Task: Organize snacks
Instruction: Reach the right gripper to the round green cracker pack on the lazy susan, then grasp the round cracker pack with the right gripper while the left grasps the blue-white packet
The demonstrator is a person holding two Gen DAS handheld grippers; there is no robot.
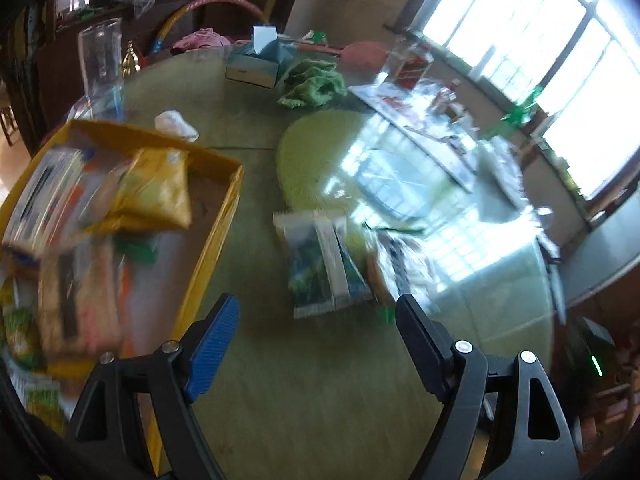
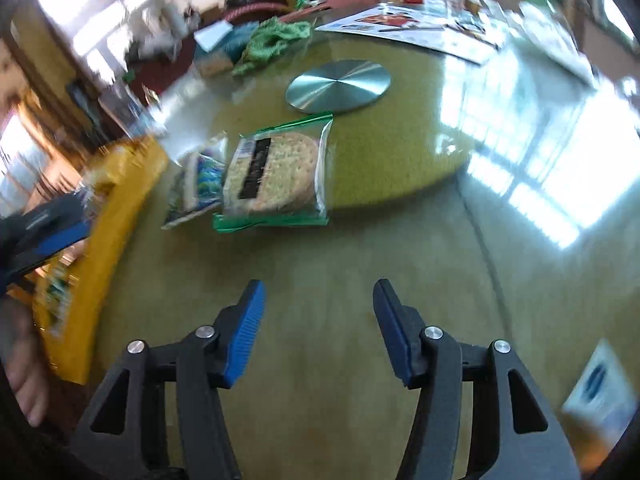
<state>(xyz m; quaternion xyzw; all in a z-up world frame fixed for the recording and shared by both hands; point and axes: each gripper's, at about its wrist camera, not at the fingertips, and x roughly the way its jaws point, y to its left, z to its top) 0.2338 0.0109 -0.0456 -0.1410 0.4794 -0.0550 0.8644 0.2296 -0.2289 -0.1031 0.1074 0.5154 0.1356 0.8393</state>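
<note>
A yellow box [image 1: 216,220] at the left holds several snack packets, among them a yellow bag [image 1: 156,192]. The same yellow box [image 2: 120,208] shows at the left of the right wrist view. On the green table lie a blue-and-white packet [image 1: 324,264] and beside it a clear, green-edged cracker packet [image 2: 276,176]. The blue-and-white packet [image 2: 196,184] touches the cracker packet's left side. My left gripper [image 1: 316,312] hangs open just short of the packets, nothing between its fingers. My right gripper [image 2: 318,300] is open and empty over bare table, nearer than the crackers.
A steel disc [image 2: 338,86] sits on a round green mat [image 2: 400,152]. Behind lie a green cloth [image 1: 312,82], a tissue box [image 1: 256,66], magazines [image 1: 420,120] and a crumpled white tissue [image 1: 176,122]. A white-and-blue box [image 2: 600,384] is near right. A hand [image 2: 24,368] shows at the left edge.
</note>
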